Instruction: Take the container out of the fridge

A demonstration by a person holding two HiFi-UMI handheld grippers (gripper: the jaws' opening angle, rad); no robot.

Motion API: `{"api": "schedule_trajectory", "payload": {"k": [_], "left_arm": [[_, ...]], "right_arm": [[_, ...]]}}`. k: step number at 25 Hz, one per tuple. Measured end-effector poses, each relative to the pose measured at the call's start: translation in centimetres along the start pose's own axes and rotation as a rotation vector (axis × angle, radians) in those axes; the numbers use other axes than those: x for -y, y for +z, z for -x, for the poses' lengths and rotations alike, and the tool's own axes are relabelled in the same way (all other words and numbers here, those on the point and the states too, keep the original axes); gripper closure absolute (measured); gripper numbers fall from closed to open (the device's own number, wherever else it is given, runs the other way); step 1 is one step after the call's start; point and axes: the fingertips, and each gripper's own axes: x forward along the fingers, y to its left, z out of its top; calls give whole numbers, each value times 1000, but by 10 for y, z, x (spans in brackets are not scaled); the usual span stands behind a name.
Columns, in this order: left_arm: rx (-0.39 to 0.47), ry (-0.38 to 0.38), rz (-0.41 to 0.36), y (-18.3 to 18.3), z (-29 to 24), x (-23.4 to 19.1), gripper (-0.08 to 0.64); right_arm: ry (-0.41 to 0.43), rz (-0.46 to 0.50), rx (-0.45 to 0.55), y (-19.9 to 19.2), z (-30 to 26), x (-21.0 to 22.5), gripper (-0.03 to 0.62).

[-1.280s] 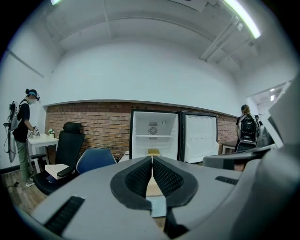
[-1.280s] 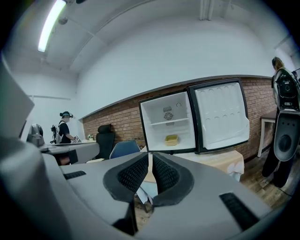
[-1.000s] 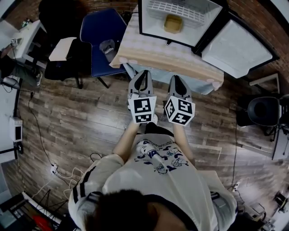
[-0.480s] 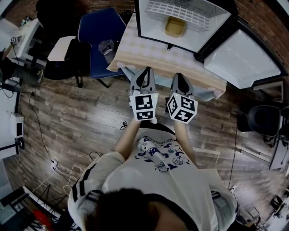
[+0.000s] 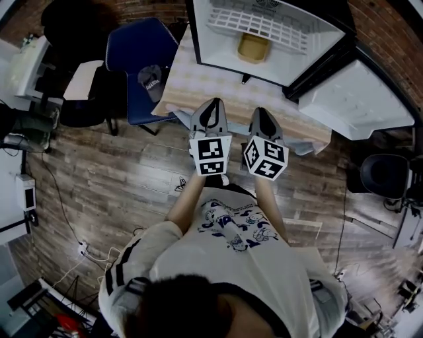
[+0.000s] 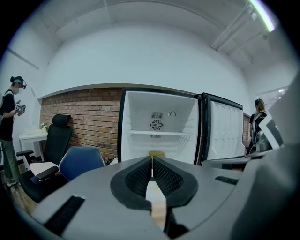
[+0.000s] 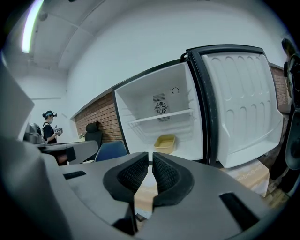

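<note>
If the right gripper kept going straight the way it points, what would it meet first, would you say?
Probably the yellow container inside the open fridge; the right gripper looks to have a free way there, though depth is unclear.

Head overhead; gripper views toward fridge [image 5: 218, 49]

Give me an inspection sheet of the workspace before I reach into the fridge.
Surface: table under checked cloth, fridge at its far end, door swung open.
Job's things: yellow container on the fridge floor under the wire shelf, untouched.
Clutter: cap on the blue chair.
Grippers: left gripper jaws together, empty; right gripper jaws all but together, empty; both short of the fridge.
Cables: cable and power strip on the wooden floor, left.
Surroundings: brick wall, black office chair, person standing far left.
</note>
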Motion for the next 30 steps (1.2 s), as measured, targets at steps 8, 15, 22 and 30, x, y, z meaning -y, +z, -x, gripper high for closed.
{"api": "schedule_trajectory", "payload": {"k": [8, 15, 22, 30], "left_arm": [[-14, -43, -3, 11, -72, -9, 538], [-30, -81, -4, 22, -128, -17, 538], [-62, -122, 5, 21, -179, -22, 538], [-101, -158, 13, 13, -217, -24, 538]], "right_arm": [[-32, -13, -6, 19, -62, 15, 545], [-72, -46, -17, 34, -112, 32, 543], [-109, -65, -48, 36, -158, 46, 543], [-136, -106, -75, 34, -197, 63, 543]]}}
